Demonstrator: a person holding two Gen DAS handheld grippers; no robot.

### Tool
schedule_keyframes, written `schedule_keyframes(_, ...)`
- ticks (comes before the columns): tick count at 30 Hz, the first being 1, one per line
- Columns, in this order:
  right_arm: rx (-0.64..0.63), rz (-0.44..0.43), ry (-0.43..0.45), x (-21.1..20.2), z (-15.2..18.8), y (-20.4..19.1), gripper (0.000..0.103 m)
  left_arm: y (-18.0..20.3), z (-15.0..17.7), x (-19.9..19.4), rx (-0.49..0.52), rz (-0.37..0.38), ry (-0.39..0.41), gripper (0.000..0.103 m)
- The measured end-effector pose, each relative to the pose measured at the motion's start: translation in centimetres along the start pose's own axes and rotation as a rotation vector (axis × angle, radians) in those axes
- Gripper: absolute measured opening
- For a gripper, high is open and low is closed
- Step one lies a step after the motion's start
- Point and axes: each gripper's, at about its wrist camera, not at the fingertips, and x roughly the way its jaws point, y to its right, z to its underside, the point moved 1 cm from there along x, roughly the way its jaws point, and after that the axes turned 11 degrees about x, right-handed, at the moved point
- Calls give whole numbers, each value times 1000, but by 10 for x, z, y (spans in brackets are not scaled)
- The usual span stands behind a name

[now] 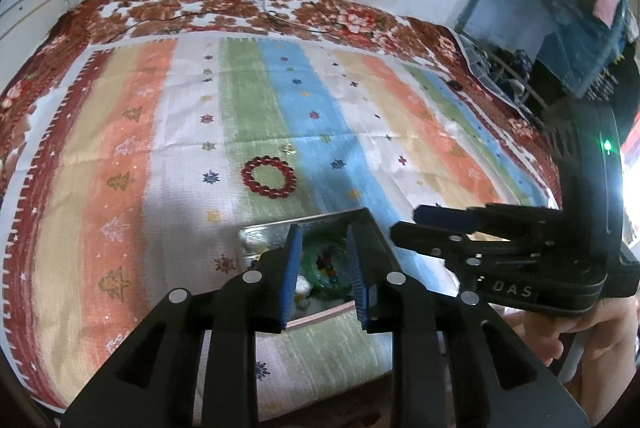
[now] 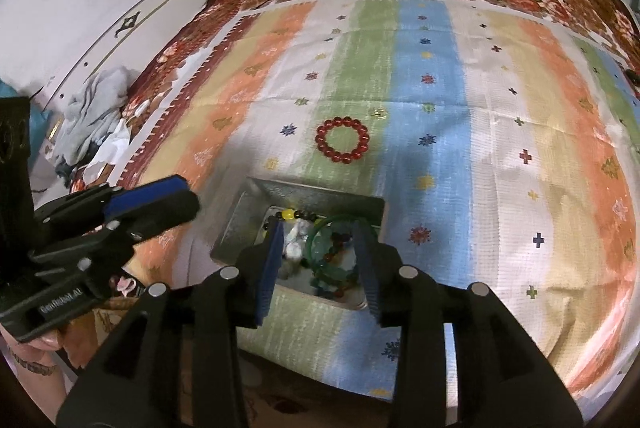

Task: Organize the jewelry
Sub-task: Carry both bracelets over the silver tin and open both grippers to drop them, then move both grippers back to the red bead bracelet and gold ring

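1. Bed cover (image 2: 500, 132): striped cloth in orange, cream, green and blue with small star and tree motifs; it carries every item below.
2. Metal tray (image 2: 256, 212): square and shiny, lying near the front edge of the cover.
3. Tray contents: green bangle (image 2: 320, 228), a string of mixed beads with one yellow bead (image 2: 287, 214), and other small pieces too jumbled to tell apart.
4. Red bead bracelet (image 2: 343, 140): a closed ring lying flat on the green stripe, just beyond the tray and clear of it.
5. Left gripper (image 1: 322, 268): hangs over the tray, jaws parted, nothing between the blue pads.
6. Right gripper (image 2: 320, 260): also over the tray, jaws apart, grasping nothing; the bangle shows in the gap below.
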Motion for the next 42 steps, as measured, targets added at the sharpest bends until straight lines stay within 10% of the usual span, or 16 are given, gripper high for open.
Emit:
schedule_keyframes(23, 63, -10, 19, 34, -37, 27, 47, -23, -22, 55, 101, -173, -129, 52)
schedule_keyframes(42, 85, 41, -23, 68, -65, 46, 52, -48, -42, 106, 83, -117, -218, 60)
